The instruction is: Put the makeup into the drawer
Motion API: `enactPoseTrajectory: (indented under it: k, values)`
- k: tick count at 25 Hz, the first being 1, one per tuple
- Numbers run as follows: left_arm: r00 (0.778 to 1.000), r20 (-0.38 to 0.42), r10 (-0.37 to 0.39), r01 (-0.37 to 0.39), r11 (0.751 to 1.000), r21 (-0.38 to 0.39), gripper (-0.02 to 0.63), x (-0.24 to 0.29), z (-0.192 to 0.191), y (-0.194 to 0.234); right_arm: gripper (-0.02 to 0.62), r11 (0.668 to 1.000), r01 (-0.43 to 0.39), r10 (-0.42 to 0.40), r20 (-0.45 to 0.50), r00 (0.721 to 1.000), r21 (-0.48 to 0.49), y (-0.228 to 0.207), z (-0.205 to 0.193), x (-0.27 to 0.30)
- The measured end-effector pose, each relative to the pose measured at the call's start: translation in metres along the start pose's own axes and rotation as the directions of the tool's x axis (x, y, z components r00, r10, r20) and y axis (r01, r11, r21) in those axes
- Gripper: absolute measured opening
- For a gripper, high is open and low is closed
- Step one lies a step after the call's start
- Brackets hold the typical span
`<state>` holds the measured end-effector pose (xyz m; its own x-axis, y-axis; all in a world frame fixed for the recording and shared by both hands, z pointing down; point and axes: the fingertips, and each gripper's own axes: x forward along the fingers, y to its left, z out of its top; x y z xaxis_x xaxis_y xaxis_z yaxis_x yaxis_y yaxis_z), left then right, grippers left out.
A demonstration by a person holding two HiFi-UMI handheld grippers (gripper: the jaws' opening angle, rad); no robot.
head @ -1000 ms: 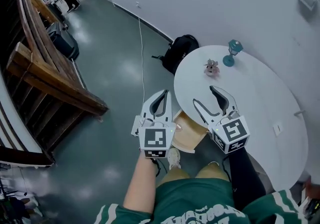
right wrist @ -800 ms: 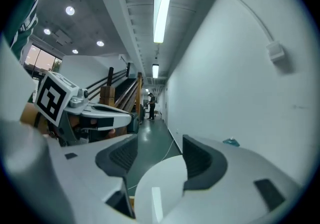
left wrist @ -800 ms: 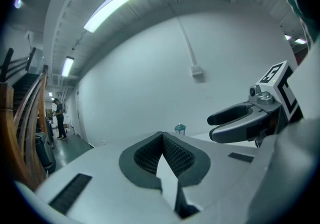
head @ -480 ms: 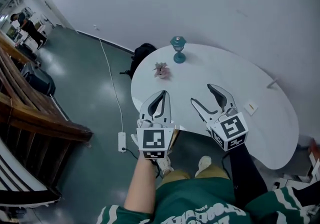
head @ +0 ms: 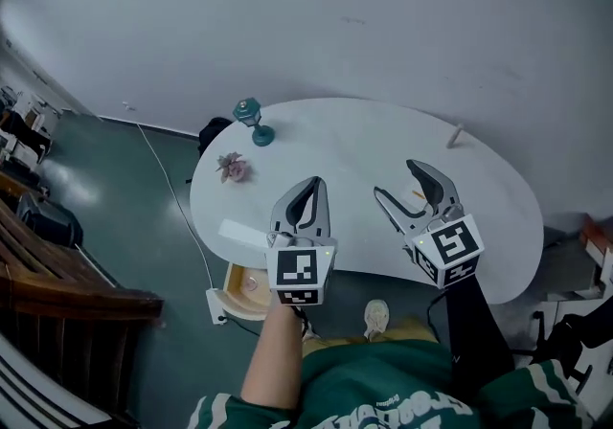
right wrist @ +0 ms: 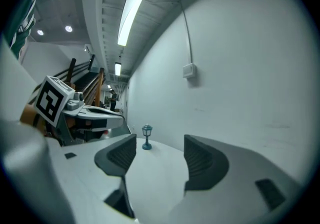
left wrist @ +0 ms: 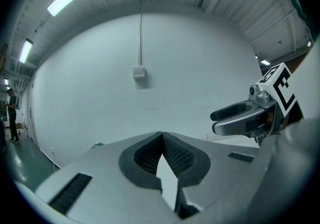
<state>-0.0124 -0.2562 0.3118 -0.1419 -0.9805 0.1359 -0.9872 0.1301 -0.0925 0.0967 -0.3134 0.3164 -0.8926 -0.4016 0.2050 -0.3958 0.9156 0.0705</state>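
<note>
By far table (head: 364,145) edge, makeup stick (head: 456,136) upright

White rounded table (head: 354,154), far side close to the wall (head: 431,25). Left end of top: sm. teal lantern ornament (head: 252,121), upright, near far edge. Pink flower piece (head: 232,167) near it, not touching. Far-right edge: thin pale stick-like item (head: 456,136), too sm. to ID. Near-left edge: flat white rectangle (head: 241,232). Below that edge, wooden drawer (head: 239,298) stands open, sth pinkish inside.
</note>
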Motion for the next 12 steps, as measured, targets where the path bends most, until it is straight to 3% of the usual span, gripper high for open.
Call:
enactPoseTrajectory:
  k: [7, 12]
  values:
    - [0.995, 0.031, -0.093, 0.093, 0.996, 0.001, 0.000, 0.041, 0.014, -0.073, 0.315, 0.993, 0.116, -0.116, 0.010, 0.993, 0.023, -0.071, -0.009, -0.051]
    - [0.992, 0.011, -0.128, 0.128, 0.992, -0.008, 0.000, 0.056, 0.005, -0.098, 0.331, 0.993, 0.115, -0.114, -0.024, 0.993, 0.039, -0.090, -0.023, -0.057]
